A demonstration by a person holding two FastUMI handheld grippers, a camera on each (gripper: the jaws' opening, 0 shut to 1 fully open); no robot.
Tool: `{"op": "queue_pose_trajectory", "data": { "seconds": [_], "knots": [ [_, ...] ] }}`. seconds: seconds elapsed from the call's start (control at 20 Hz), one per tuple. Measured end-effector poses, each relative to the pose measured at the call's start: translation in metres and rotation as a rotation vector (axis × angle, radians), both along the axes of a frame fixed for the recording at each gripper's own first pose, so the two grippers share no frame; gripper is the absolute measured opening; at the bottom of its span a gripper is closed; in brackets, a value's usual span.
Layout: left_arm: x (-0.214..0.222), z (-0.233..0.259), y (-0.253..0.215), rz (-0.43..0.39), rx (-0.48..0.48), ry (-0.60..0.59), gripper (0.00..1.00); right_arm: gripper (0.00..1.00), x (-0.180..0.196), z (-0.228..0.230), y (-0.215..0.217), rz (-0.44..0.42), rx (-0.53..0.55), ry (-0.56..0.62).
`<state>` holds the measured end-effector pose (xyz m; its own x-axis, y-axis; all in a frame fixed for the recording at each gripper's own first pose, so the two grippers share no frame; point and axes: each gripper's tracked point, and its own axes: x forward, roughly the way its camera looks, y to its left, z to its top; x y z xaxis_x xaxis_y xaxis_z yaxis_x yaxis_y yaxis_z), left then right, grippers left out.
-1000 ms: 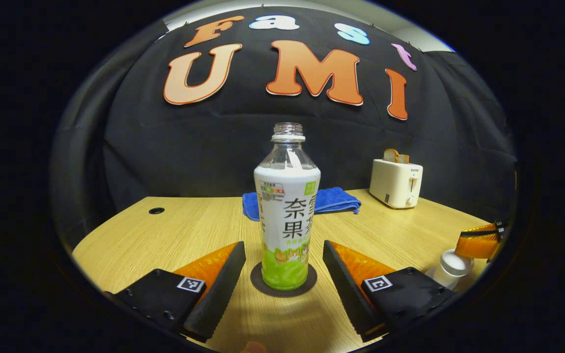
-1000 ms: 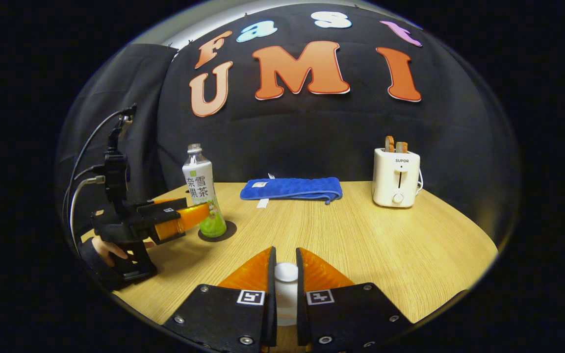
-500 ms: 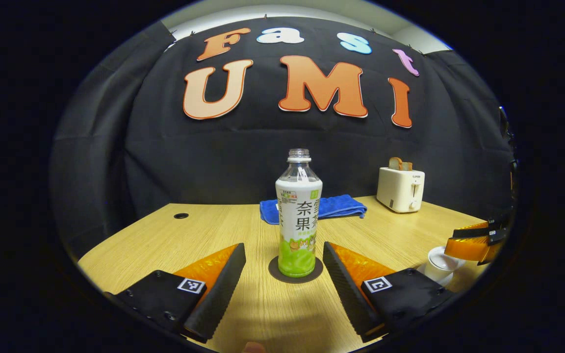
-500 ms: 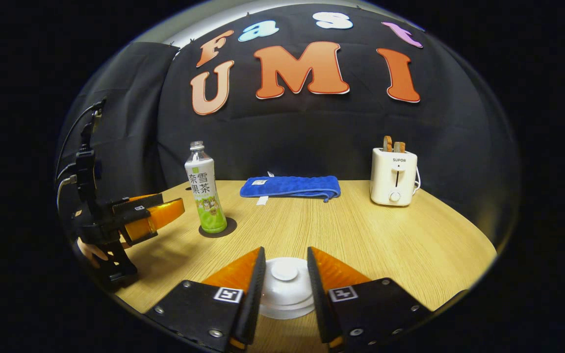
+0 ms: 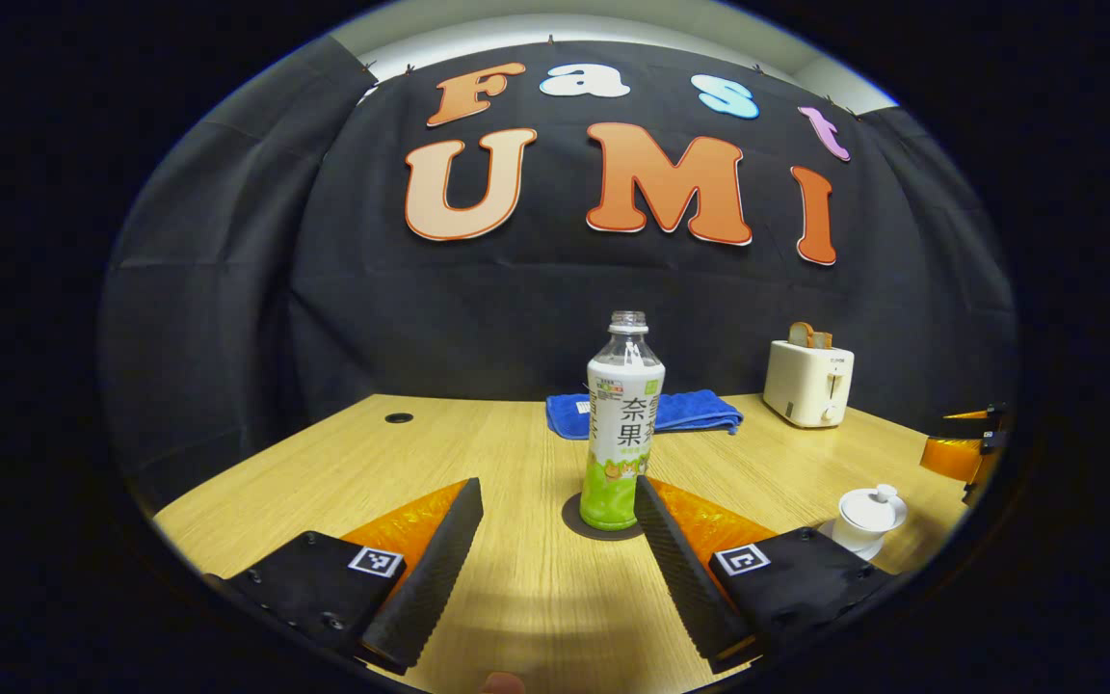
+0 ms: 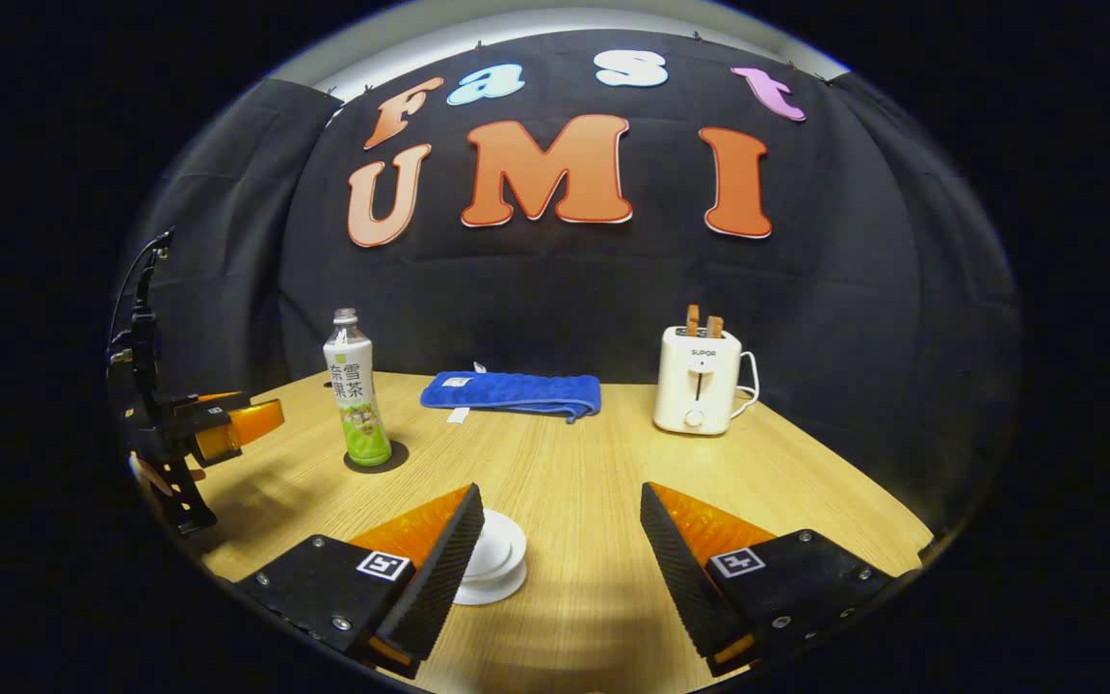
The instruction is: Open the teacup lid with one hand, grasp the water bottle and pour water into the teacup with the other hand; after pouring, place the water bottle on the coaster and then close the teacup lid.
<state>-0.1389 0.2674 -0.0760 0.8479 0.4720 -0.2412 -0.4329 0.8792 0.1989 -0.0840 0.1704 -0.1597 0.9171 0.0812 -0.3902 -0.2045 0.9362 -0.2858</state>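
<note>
Wood-grain counter (image 5: 478, 453) lies under the left gripper (image 5: 555, 564), whose fingers are spread wide and hold nothing; just beyond them the water bottle (image 5: 622, 424) stands upright and uncapped on the dark coaster (image 5: 574, 516); off to its right sits the white teacup (image 5: 865, 522), its lid on. The right gripper (image 6: 560, 569) is likewise spread and empty, the teacup (image 6: 495, 569) just beside its left finger; farther back lie a blue towel (image 6: 512, 393) and a white toaster (image 6: 698, 381) with toast in it.

1 bottle (image 5: 623, 414), 1 teacup (image 5: 866, 520), 1 toaster (image 5: 808, 383)
</note>
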Motion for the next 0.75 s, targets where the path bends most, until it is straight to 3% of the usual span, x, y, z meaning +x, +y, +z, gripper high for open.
{"op": "queue_pose_trajectory", "data": {
  "seconds": [0.3, 0.75],
  "knots": [
    [-0.019, 0.023, -0.003, 0.021, 0.061, -0.029, 1.00, 0.97, -0.004, 0.018, -0.004, -0.004, 0.028, -0.032],
    [-0.034, 0.048, -0.007, 0.044, 0.079, -0.079, 1.00, 0.97, -0.008, 0.039, -0.015, -0.028, 0.057, -0.071]
  ]
}}
